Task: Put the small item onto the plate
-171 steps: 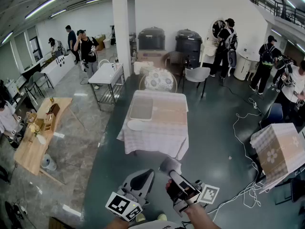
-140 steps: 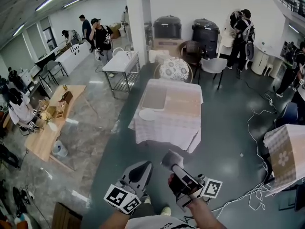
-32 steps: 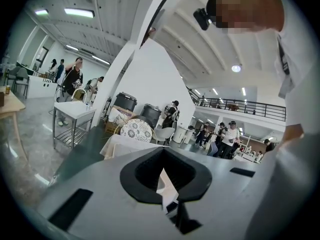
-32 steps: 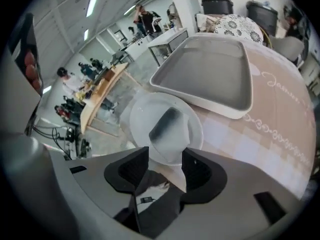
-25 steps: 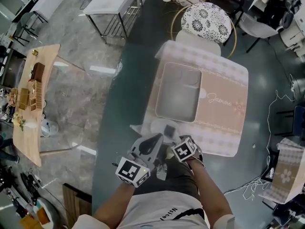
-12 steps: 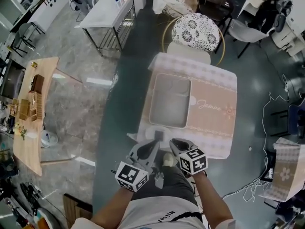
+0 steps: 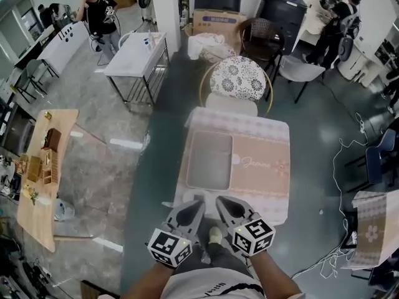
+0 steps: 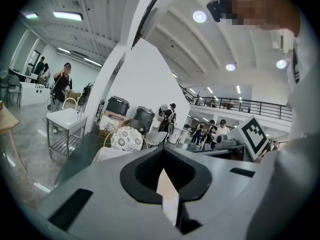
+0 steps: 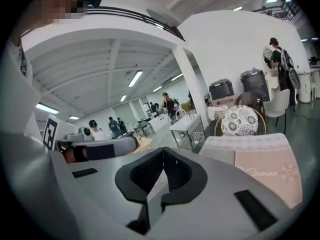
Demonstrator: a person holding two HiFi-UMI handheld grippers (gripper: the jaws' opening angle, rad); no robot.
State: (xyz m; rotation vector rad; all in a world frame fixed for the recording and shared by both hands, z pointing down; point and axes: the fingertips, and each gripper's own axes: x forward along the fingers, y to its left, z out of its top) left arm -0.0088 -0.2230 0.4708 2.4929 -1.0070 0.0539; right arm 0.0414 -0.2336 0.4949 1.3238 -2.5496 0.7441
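A table with a pink cloth (image 7: 259,167) carries a grey tray (image 7: 210,161) on its left half. No plate and no small item shows in any view; my grippers cover the table's near left corner. In the head view my left gripper (image 7: 196,205) and right gripper (image 7: 220,202) sit side by side at the table's near edge, tips pointing at the table. The left gripper (image 8: 162,153) has its jaws meeting at the tips, shut on nothing. On the right gripper (image 9: 163,151) the jaws also meet, with nothing between them. The tray (image 9: 217,157) and cloth (image 9: 272,171) lie ahead of it.
A chair with a flowered cushion (image 7: 237,78) stands at the table's far side. A steel table (image 7: 136,53) is at the back left and a wooden table (image 7: 40,167) at the left. Cables (image 7: 349,161) trail on the floor at the right. People stand at the back.
The head view has lifted, so the table sits farther up and more of the room shows. Both grippers have drawn back from over the table's near corner toward my body.
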